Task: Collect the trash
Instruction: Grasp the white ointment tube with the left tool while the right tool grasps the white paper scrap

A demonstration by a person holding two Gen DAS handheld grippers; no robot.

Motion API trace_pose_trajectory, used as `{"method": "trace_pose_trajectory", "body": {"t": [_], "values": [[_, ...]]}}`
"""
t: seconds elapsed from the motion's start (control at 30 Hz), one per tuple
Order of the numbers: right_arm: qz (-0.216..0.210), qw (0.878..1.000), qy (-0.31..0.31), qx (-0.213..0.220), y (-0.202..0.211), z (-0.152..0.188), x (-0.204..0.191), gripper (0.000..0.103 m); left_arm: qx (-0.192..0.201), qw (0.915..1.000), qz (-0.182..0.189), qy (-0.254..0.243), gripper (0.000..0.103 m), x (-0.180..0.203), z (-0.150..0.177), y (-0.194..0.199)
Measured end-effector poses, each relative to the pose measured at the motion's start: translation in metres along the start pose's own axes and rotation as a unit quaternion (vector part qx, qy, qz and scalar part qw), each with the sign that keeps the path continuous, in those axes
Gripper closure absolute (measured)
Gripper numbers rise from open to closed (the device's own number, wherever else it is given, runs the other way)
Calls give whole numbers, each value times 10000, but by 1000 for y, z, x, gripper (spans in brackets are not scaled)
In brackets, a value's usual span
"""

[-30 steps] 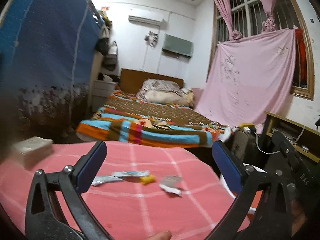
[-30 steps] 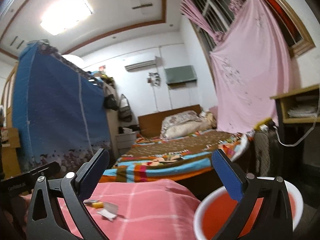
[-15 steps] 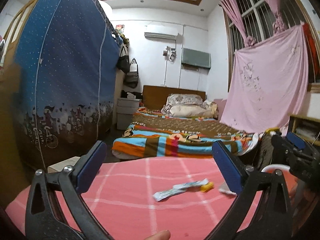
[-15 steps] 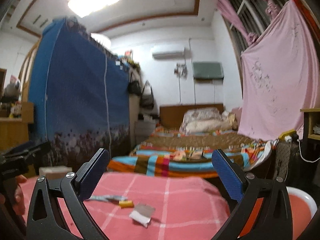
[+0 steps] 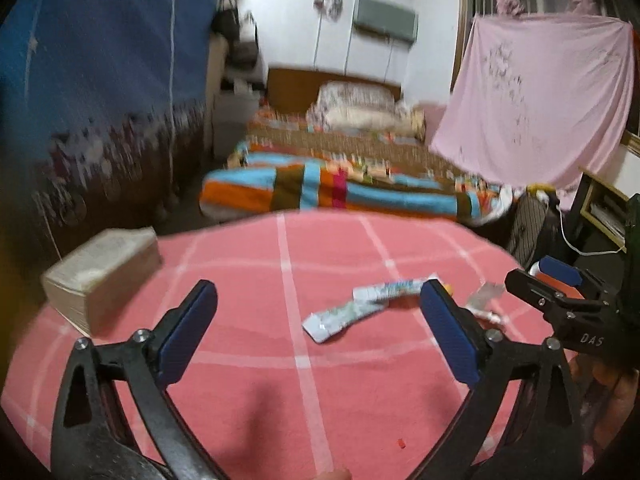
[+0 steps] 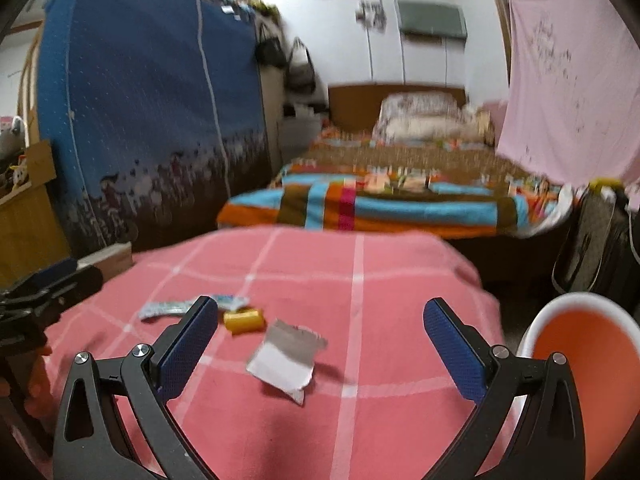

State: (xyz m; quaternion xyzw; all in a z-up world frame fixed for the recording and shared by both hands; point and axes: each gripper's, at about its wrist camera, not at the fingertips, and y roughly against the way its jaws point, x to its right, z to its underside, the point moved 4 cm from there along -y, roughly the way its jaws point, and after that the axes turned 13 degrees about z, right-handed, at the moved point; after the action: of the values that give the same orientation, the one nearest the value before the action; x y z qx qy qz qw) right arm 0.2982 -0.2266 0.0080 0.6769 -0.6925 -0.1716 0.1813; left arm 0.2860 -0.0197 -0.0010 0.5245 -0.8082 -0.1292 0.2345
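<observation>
Trash lies on the pink checked tablecloth (image 5: 248,280): a long silvery wrapper (image 5: 352,314), also in the right wrist view (image 6: 176,306), a small yellow piece (image 6: 244,321) and a torn grey-white paper (image 6: 286,354). My left gripper (image 5: 318,334) is open and empty, above the cloth, with the wrapper just ahead between its fingers. My right gripper (image 6: 320,344) is open and empty, with the torn paper between its fingers. The right gripper also shows at the right edge of the left wrist view (image 5: 560,292).
An orange basin with a white rim (image 6: 580,360) sits off the table's right edge. A thick paper block (image 5: 104,272) lies at the table's left. Beyond the table are a bed with a striped blanket (image 5: 340,192) and a blue wardrobe cover (image 6: 140,100).
Both grippers have tilted down and moved closer over the table; the trash now sits nearer and between the fingers. Both stay open.
</observation>
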Motion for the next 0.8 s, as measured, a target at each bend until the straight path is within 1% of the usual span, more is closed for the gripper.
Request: {"method": "trace_pose_trajectory", "body": {"t": [0.07,0.17,0.23,0.27,0.3,0.37,0.4,0.43,0.5,0.6,0.67,0.7,0.73,0.8], "values": [[-78,9997,28,-226,-7,4,-1,0,-343,9992,99,176,26,-6,4,-13],[-80,9984,154,-537,-18,8,-8,2,-639,9971,218,352,32,-11,7,-25],[-81,9973,254,-682,-22,11,-10,6,-843,9950,321,435,35,-12,8,-32],[-97,9966,303,-758,-24,13,-12,10,-937,9939,362,465,39,-14,8,-36],[-121,9960,339,-817,-26,14,-13,17,-1016,9929,393,487,41,-14,9,-38],[-186,9941,419,-984,-30,17,-16,25,-1235,9899,466,525,49,-14,12,-47],[-211,9933,443,-1050,-31,19,-17,30,-1314,9887,490,529,51,-14,13,-51],[-241,9926,456,-1099,-33,19,-18,33,-1390,9877,503,513,53,-13,14,-54],[-308,9913,476,-1187,-35,20,-20,42,-1410,9876,512,455,55,-10,12,-56],[-431,9892,507,-1305,-37,24,-22,49,-1509,9867,516,320,61,-5,14,-57],[-483,9884,482,-1360,-39,24,-22,52,-1574,9861,491,216,70,-1,14,-59],[-514,9881,463,-1375,-39,24,-22,55,-1604,9858,482,153,73,1,15,-59],[-564,9877,435,-1390,-39,24,-22,57,-1628,9855,469,113,77,2,14,-60],[-622,9875,407,-1388,-38,24,-22,63,-1692,9845,461,-11,81,5,15,-61]]}}
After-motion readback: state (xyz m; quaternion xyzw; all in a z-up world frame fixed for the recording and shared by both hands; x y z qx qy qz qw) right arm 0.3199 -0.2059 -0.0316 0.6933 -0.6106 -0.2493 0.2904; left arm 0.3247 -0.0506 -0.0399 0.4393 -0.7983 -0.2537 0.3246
